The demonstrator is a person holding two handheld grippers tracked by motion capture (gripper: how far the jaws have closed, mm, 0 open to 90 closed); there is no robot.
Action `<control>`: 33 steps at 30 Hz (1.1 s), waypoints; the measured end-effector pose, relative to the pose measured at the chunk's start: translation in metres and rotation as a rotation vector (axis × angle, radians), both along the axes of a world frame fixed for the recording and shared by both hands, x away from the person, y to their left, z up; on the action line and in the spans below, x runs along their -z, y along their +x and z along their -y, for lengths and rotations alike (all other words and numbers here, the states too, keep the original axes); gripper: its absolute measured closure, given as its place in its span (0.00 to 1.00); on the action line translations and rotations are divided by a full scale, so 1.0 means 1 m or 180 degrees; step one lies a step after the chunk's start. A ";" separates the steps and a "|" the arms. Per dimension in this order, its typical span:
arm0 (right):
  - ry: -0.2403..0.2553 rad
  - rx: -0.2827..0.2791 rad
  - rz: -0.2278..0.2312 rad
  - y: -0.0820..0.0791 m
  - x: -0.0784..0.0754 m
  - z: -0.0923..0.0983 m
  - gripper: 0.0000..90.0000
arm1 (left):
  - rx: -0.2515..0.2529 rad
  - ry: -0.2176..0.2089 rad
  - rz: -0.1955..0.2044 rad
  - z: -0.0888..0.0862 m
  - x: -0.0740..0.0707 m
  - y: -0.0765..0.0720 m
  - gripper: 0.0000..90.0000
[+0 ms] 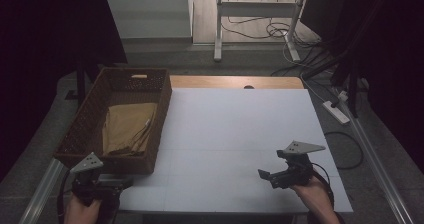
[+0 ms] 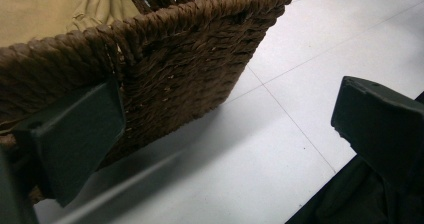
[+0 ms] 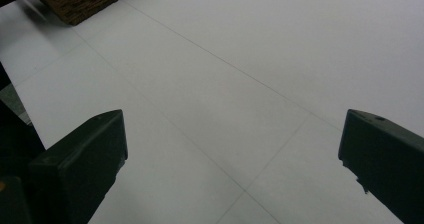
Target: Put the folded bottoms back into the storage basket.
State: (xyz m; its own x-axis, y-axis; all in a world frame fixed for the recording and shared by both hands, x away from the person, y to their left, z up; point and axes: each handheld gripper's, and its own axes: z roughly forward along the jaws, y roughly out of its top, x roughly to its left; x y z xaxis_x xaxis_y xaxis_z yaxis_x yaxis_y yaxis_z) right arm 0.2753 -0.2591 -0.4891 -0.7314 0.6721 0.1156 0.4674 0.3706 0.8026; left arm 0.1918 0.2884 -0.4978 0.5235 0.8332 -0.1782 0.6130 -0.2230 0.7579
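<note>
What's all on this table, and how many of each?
Wicker basket: 1
Tan folded cloth, lying inside the basket: 1
Hand-held grippers: 2, the left gripper and the right gripper, both open
Total: 4

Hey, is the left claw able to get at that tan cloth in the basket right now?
Probably yes. The left claw is open beside the wicker basket's near corner, and the tan cloth lies uncovered inside. It must lift over the rim first.
</note>
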 end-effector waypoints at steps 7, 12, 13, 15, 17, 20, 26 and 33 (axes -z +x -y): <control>-0.0018 0.0089 -0.0037 -0.005 0.004 0.009 0.00 | 0.0005 -0.0011 -0.0004 0.000 0.000 0.000 0.00; -0.0028 0.0133 -0.0045 -0.009 0.007 0.014 0.00 | 0.0008 -0.0022 -0.0007 -0.001 0.000 0.000 0.00; -0.0031 0.0153 -0.0062 -0.010 0.007 0.015 0.00 | 0.0010 -0.0022 -0.0011 -0.001 0.000 0.000 0.00; -0.0044 0.0163 -0.0062 -0.011 0.007 0.018 0.00 | 0.0011 -0.0025 -0.0014 -0.001 0.000 0.000 0.00; -0.0051 0.0178 -0.0046 -0.013 0.008 0.020 0.00 | 0.0013 -0.0028 -0.0014 -0.001 0.000 0.000 0.00; -0.0066 0.0209 -0.0072 -0.015 0.009 0.024 0.00 | 0.0014 -0.0033 -0.0016 -0.001 0.000 0.001 0.00; -0.0066 0.0257 -0.0078 -0.019 0.009 0.029 0.00 | 0.0014 -0.0041 -0.0017 -0.001 0.000 0.001 0.00; -0.0084 0.0304 -0.0077 -0.023 0.007 0.035 0.00 | 0.0018 -0.0054 -0.0019 -0.002 0.000 0.001 0.00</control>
State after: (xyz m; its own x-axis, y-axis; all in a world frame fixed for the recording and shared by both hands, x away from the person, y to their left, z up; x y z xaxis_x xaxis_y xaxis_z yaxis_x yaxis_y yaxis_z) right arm 0.2518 -0.2943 -0.4959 -0.6610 0.7418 0.1138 0.5208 0.3442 0.7812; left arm 0.1924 0.2900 -0.4981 0.5271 0.8270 -0.1955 0.6162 -0.2135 0.7581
